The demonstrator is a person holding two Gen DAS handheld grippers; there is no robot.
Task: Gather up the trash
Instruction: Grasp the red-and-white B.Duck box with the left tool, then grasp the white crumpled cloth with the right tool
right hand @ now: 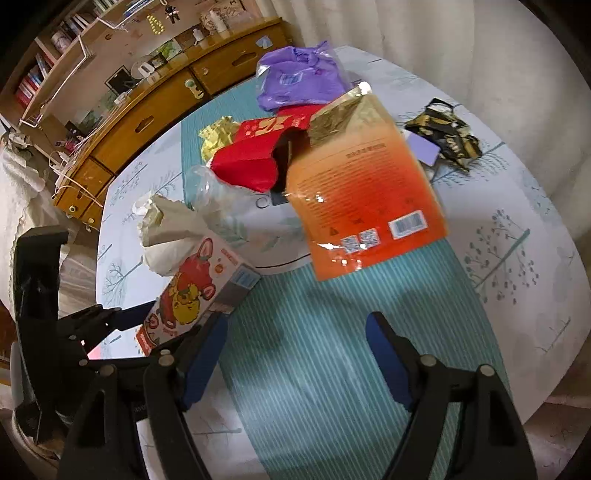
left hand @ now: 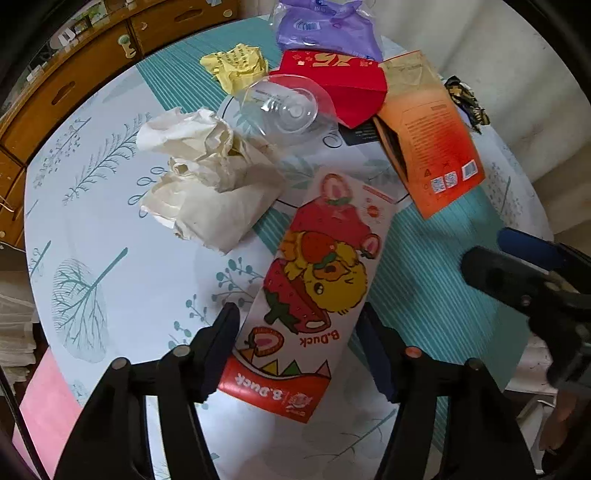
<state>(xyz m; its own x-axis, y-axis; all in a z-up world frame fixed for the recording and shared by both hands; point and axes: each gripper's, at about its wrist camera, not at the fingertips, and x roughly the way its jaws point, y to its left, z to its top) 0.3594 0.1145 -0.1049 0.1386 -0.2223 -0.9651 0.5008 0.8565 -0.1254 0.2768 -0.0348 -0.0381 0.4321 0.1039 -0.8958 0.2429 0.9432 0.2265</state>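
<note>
A B.Duck carton (left hand: 317, 280) printed with a yellow duck and strawberries lies flat on the round table (left hand: 110, 229). My left gripper (left hand: 299, 332) points down over its near half, and both pads press on its long sides. In the right wrist view one of its fingers (right hand: 125, 317) meets the carton (right hand: 195, 291) from the left. My right gripper (right hand: 297, 321) is open over the teal striped cloth with nothing between its fingers, and it shows at the right of the left wrist view (left hand: 491, 251). An orange packet (right hand: 365, 206) lies just beyond it.
More trash sits further back: crumpled cream paper (left hand: 207, 173), a clear plastic lid (left hand: 284, 107), yellow crumpled paper (left hand: 236, 66), a red packet (left hand: 332, 81), a purple bag (left hand: 325, 29) and a black-and-gold wrapper (right hand: 443, 140). A wooden cabinet (right hand: 140, 122) stands behind the table.
</note>
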